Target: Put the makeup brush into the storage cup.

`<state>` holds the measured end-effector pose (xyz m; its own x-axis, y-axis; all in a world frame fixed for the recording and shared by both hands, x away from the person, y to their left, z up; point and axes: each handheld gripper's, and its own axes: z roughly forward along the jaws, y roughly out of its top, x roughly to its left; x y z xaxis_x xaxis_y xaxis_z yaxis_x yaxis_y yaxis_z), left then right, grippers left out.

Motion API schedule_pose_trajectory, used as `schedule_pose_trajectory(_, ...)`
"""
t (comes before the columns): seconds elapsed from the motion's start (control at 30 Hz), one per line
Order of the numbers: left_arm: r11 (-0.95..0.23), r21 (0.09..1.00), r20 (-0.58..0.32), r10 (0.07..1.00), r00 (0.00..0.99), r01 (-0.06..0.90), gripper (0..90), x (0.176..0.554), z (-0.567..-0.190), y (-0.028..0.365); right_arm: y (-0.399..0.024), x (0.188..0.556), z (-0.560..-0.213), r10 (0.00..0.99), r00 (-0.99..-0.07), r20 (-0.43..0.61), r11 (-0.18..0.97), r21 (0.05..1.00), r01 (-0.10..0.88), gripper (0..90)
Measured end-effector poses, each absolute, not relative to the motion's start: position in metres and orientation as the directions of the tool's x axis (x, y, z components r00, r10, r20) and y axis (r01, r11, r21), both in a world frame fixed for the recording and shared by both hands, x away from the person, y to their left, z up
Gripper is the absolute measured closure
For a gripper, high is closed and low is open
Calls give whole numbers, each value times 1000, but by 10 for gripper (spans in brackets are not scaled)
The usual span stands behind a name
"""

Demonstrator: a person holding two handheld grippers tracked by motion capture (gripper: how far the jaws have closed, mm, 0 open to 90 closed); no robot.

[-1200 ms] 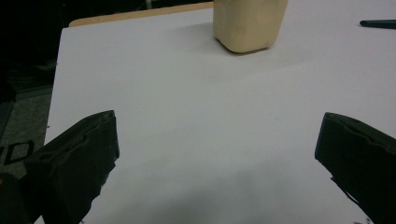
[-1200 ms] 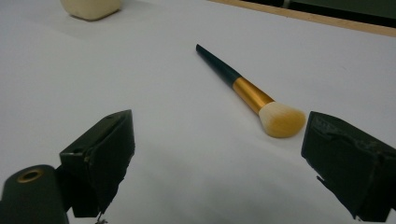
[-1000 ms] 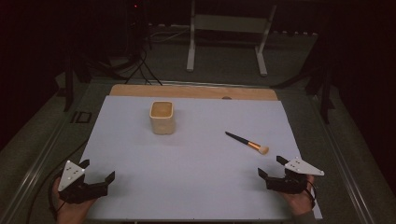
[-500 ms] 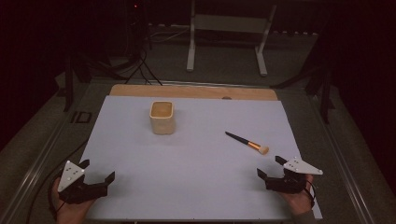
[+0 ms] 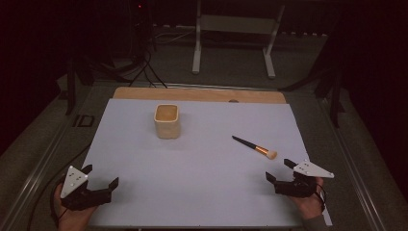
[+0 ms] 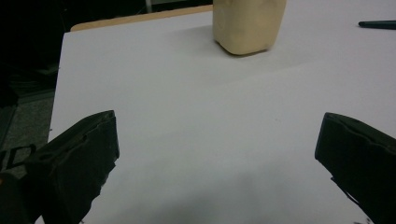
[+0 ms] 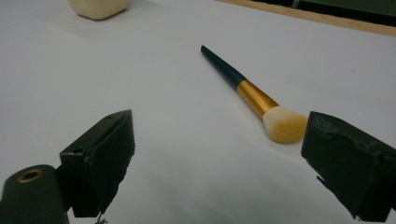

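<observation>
The makeup brush [image 5: 255, 147] lies flat on the white tabletop [image 5: 202, 192], right of centre in the high view, bristles toward the lower right. The right tool [image 5: 281, 171], at the lower right, sits near those bristles, jaws spread wide and empty. The left tool [image 5: 98, 175], lower left, is likewise spread and empty. The beige cup [image 5: 167, 121] stands upright, upper centre.

This looks like a lab or recording studio rather than a home. The room is dark, and a white sheet [image 5: 192, 168] covers a wooden tabletop [image 5: 192, 93] framed by metal rails [image 5: 43, 163]. Black cables [image 5: 144, 67] trail across the grey floor [image 5: 231, 72] behind, beside a white metal stand [image 5: 233, 29].
</observation>
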<state>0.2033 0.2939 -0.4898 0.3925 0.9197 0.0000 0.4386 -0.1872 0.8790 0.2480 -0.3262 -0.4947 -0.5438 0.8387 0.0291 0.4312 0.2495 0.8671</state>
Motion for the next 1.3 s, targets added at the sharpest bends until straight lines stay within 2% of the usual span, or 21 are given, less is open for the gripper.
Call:
schedule_pose_trajectory(0.7, -183, 883, 1, 921, 389, 432, 9, 202, -490, 294, -332, 278, -474, 820, -572, 15, 270, 871, 411, 97)
schedule_pose_trajectory(0.77, -182, 884, 0, 921, 389, 431, 9, 202, -489, 294, -330, 283, -473, 813, -583, 17, 274, 871, 407, 125)
schedule_pose_trajectory(1.3, -183, 884, 1, 921, 389, 431, 9, 202, -490, 294, -320, 311, -474, 802, -597, -9, 312, 859, 407, 124)
